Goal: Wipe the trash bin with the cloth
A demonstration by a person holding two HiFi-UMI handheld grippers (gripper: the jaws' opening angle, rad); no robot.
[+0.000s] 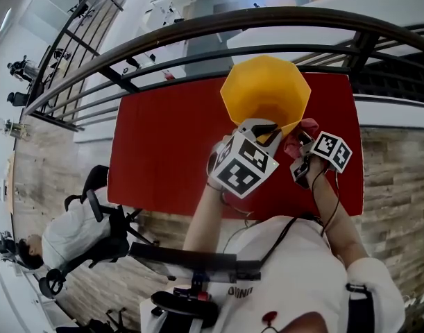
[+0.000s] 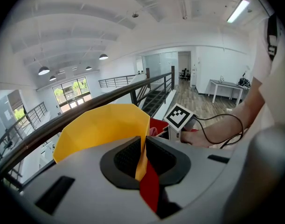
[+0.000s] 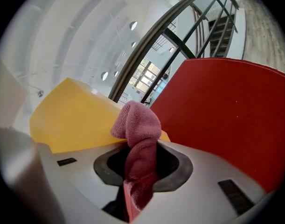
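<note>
A yellow trash bin (image 1: 266,89) stands on the red table (image 1: 163,151), its mouth facing up. My left gripper (image 1: 267,132) is shut on the near rim of the trash bin (image 2: 102,127); the thin yellow wall runs between its jaws. My right gripper (image 1: 299,144) is shut on a pink cloth (image 1: 300,133), just right of the bin's near side. In the right gripper view the cloth (image 3: 137,139) sticks up out of the jaws and its tip lies against the bin's outer wall (image 3: 72,118).
A dark metal railing (image 1: 198,37) curves behind the table, with a lower floor beyond it. A seated person on an office chair (image 1: 76,231) is at the near left. The table's left half (image 1: 156,165) is bare red surface.
</note>
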